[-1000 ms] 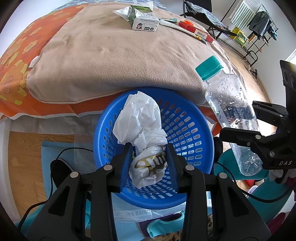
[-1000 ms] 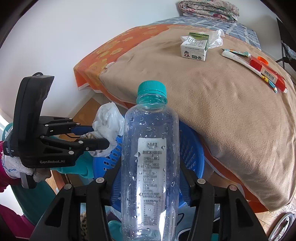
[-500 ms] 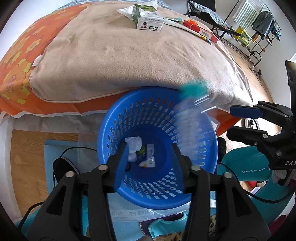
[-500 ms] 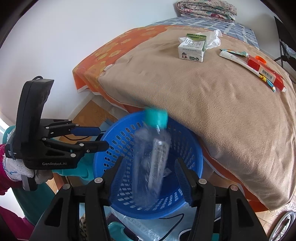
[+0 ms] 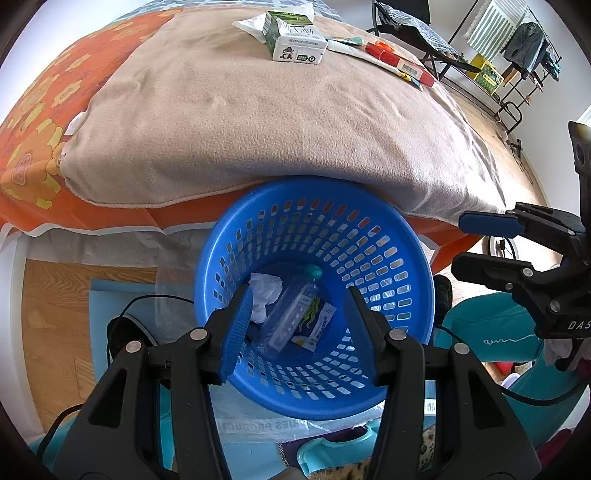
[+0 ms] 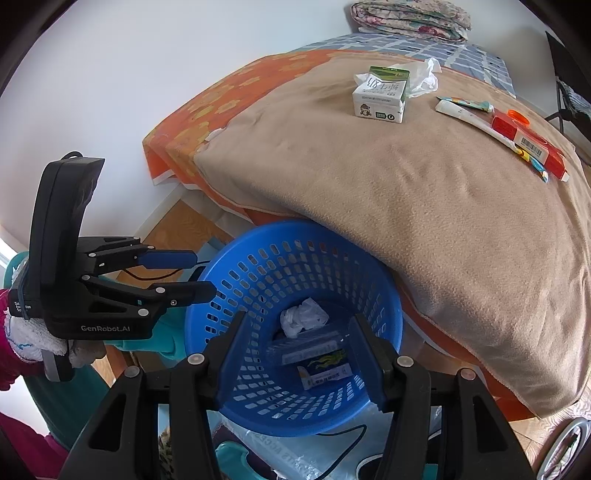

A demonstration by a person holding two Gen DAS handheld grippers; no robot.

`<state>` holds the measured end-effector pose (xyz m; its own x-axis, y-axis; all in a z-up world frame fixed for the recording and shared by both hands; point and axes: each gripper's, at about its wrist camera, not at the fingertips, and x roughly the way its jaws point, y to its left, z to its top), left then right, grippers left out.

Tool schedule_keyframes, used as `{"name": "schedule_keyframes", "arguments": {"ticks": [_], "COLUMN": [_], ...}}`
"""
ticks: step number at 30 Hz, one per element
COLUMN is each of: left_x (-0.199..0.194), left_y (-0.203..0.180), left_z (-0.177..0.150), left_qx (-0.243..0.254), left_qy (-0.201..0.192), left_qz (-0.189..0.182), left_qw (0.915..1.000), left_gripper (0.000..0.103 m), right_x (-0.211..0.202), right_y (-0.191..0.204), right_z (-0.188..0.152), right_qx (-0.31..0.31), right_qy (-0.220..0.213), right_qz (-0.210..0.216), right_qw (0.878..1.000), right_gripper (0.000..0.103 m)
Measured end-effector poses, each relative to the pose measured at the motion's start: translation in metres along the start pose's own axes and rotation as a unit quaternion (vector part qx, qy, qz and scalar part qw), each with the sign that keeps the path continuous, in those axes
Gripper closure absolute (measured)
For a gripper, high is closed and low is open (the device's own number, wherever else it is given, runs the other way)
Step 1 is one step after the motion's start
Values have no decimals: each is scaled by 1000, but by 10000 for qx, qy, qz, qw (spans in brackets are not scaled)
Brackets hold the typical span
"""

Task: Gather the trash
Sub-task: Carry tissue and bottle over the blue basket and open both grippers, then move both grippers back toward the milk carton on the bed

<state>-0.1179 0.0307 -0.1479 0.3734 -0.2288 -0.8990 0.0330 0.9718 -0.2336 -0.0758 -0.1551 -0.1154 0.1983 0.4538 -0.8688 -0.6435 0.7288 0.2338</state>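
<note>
A blue perforated basket (image 5: 391, 236) (image 6: 384, 295) stands on the floor against the bed. Inside lie a crumpled white tissue (image 5: 266, 288) (image 6: 303, 316), a clear plastic bottle with a teal cap (image 5: 293, 308) (image 6: 306, 349) and a printed wrapper (image 5: 317, 326) (image 6: 327, 373). My left gripper (image 5: 299, 321) (image 6: 201, 273) is open and empty above the basket's near-left rim. My right gripper (image 6: 299, 347) (image 5: 487, 243) is open and empty above the basket's right side.
On the beige blanket (image 5: 258, 118) lie a milk carton (image 5: 295, 37) (image 6: 382, 94), a white plastic bag (image 6: 424, 75), a toothpaste tube (image 6: 476, 123) and a red box (image 6: 528, 146). A folded quilt (image 6: 410, 16) sits at the bed's far end. Cables and bags lie on the floor around the basket.
My left gripper let go of the tissue wad and my right gripper let go of the bottle. Both fell into the basket and now lie on its bottom. Both grippers opened.
</note>
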Motion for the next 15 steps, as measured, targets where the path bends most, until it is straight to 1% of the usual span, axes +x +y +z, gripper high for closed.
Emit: {"name": "schedule_keyframes", "arguments": {"ticks": [5, 9, 15], "left_x": [0, 0, -1], "left_y": [-1, -2, -3], "left_z": [0, 1, 3], "left_qx": [12, 17, 26], "left_qy": [-5, -13, -31], "left_qz": [12, 14, 19], "left_qw": [10000, 10000, 10000], "left_gripper": [51, 51, 51], "right_x": [-2, -5, -7], "right_y": [-2, -4, -6], "right_z": [0, 0, 1], "right_qx": [33, 78, 121], "right_qy": [-31, -64, -90], "right_qz": [-17, -41, -65], "right_qw": [10000, 9999, 9999], "right_gripper": [45, 40, 39]}}
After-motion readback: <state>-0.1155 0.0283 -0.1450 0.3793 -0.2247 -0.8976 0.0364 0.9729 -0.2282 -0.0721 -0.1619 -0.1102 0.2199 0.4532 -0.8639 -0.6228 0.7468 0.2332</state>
